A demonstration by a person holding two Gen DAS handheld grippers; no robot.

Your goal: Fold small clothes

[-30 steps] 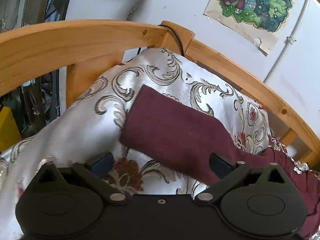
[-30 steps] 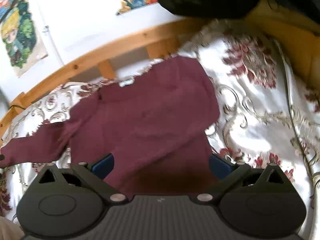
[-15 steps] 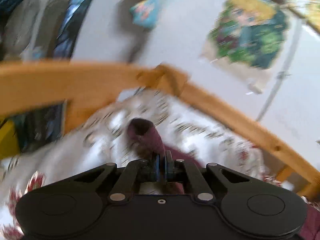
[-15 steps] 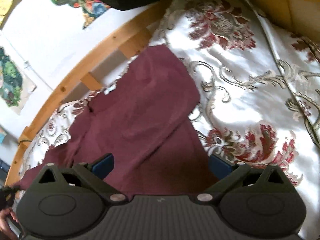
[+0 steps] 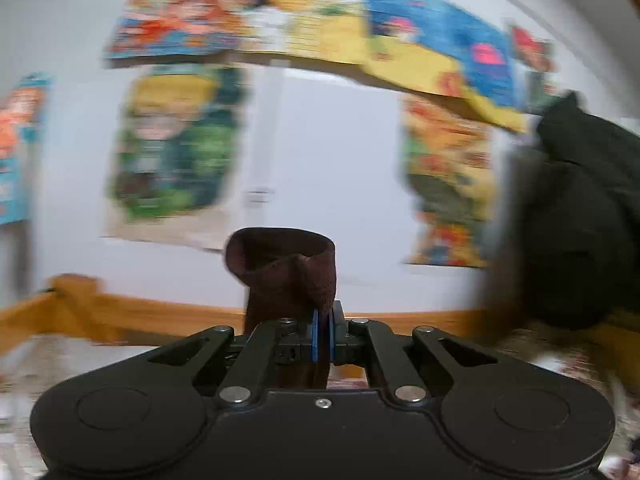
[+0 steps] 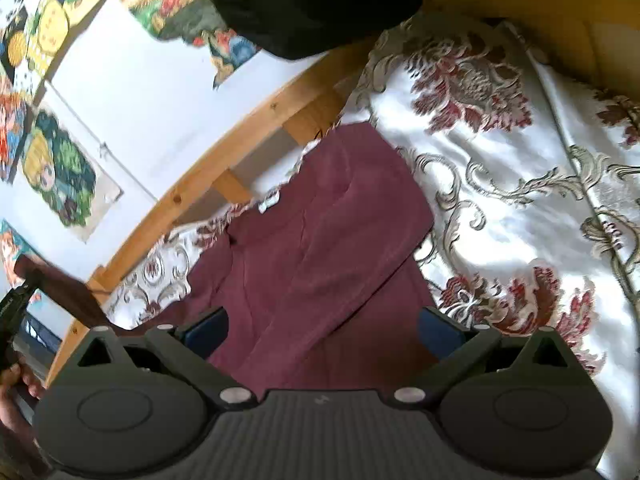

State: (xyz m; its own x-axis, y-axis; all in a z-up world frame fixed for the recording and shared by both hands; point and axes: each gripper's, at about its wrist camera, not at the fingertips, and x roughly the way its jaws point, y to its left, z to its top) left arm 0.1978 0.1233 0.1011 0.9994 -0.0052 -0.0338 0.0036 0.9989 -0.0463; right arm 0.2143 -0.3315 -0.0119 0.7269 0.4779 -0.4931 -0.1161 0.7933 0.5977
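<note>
- Left gripper [image 5: 322, 334]: jaws clamped on the sleeve cuff [image 5: 286, 270], lifted clear of the bed [image 6: 520, 208].
- Right gripper [image 6: 322, 330]: wide open, holding nothing, hovering over the maroon sweater [image 6: 320, 248].
- Sweater body lies flat, long axis running from right gripper toward the bed rail [image 6: 224, 160]; collar far end.
- Sleeve trails out on the left-gripper side, so the fold goes inward across the body.

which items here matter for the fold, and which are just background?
In play:
maroon sweater lying on the bed
its sleeve, pinched by left gripper
right gripper, open above the sweater

Background:
patterned bedspread
wooden bed rail
wall posters
black garment
</note>
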